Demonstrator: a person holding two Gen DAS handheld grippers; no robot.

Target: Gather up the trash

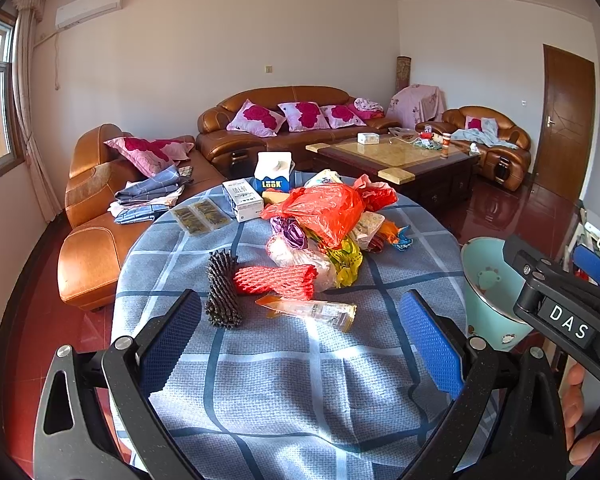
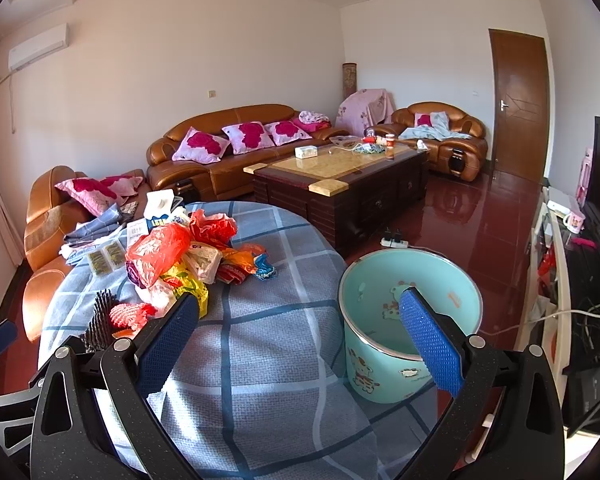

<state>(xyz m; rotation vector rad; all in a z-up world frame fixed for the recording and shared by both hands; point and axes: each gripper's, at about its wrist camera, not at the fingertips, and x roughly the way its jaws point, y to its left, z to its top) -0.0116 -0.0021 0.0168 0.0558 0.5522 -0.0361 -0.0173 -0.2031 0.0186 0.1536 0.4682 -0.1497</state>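
Observation:
A pile of trash lies on the round table with the blue checked cloth (image 1: 284, 380): an orange plastic bag (image 1: 324, 208), a red foam net (image 1: 276, 280), a dark foam net (image 1: 222, 292) and a clear wrapper (image 1: 312, 310). My left gripper (image 1: 300, 340) is open and empty, just short of the wrapper. The teal trash bin (image 2: 384, 328) stands on the floor right of the table and also shows in the left wrist view (image 1: 488, 292). My right gripper (image 2: 300, 340) is open and empty, over the table edge near the bin. The pile shows in the right wrist view (image 2: 172, 256).
A white box (image 1: 242, 198), a blue carton (image 1: 272, 172) and two flat packets (image 1: 200, 216) lie at the table's far side. Brown sofas (image 1: 284, 120) and a coffee table (image 1: 396, 156) stand beyond. A TV stand (image 2: 560, 280) is on the right.

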